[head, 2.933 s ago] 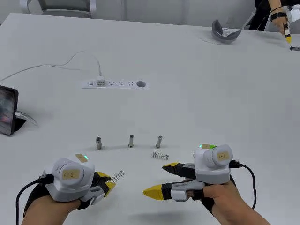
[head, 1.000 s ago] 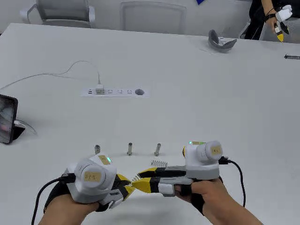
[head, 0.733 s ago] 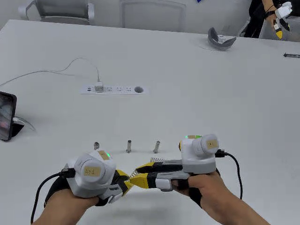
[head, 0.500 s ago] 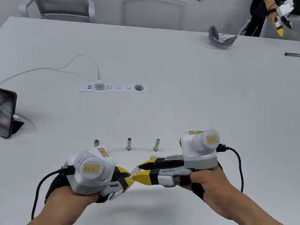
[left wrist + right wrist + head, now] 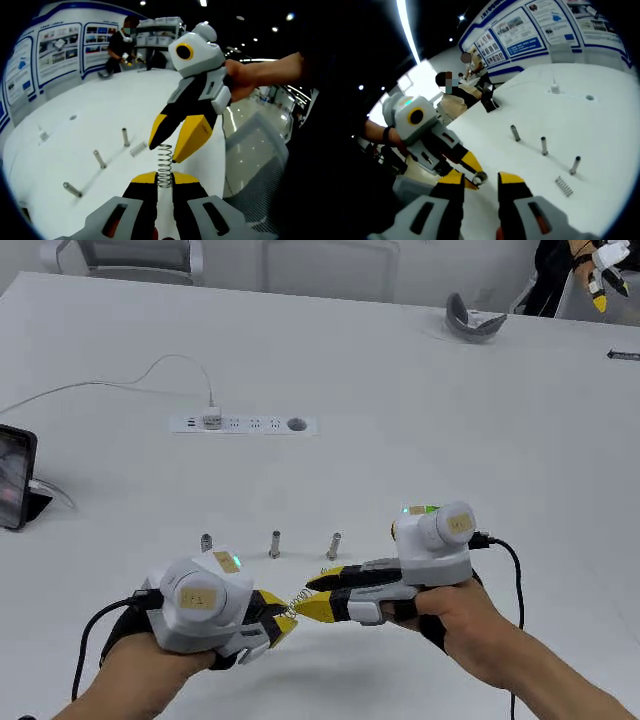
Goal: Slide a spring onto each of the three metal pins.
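We've got the left tongs (image 5: 163, 179) pinching a spring (image 5: 164, 159) by its base, the coil sticking straight out ahead. The right tongs (image 5: 481, 180) are spread, one yellow tip on each side of the coil's free end, not clamped on it. Both hover just over the table (image 5: 420, 440). Beyond stand the three pins (image 5: 274, 544) in a row, and a loose spring (image 5: 563, 185) lies beside the right-hand one.
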Demonstrator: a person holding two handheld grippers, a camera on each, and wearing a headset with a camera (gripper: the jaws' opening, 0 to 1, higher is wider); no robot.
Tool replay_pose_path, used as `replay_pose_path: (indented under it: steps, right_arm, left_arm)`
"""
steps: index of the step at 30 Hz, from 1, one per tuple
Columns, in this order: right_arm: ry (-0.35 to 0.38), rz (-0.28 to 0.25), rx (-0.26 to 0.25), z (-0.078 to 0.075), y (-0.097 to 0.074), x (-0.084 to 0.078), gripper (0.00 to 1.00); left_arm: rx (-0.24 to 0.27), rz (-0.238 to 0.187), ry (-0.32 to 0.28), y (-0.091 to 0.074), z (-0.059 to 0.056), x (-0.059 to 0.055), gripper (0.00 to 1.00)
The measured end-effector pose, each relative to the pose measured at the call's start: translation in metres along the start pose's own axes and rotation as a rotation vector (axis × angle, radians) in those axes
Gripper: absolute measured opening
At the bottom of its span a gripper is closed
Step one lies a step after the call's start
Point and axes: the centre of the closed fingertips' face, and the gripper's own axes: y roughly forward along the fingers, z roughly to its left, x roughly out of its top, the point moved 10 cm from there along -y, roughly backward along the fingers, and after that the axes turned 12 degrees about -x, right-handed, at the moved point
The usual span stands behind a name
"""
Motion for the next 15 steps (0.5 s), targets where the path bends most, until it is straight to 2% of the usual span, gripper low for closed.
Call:
replay_pose_path:
  steps: [5,9,13,15]
  right_arm:
    - [-0.033,0.008,0.022,0.001,0.001,0.003,0.22]
    - [-0.07,0.013,0.04,0.003,0.0,0.009,0.13]
    - [-0.115,0.025,0.05,0.005,-0.002,0.017,0.12]
    - [-0.162,0.051,0.055,0.005,-0.004,0.021,0.12]
  left_arm:
    - [-0.012,-0.016,0.019,-0.001,0.0,0.005,0.1]
    - [-0.015,-0.024,0.023,-0.003,0.002,0.008,0.1]
    - [-0.026,-0.037,0.034,-0.004,0.003,0.012,0.1]
    - [-0.034,-0.038,0.042,-0.004,0.004,0.014,0.1]
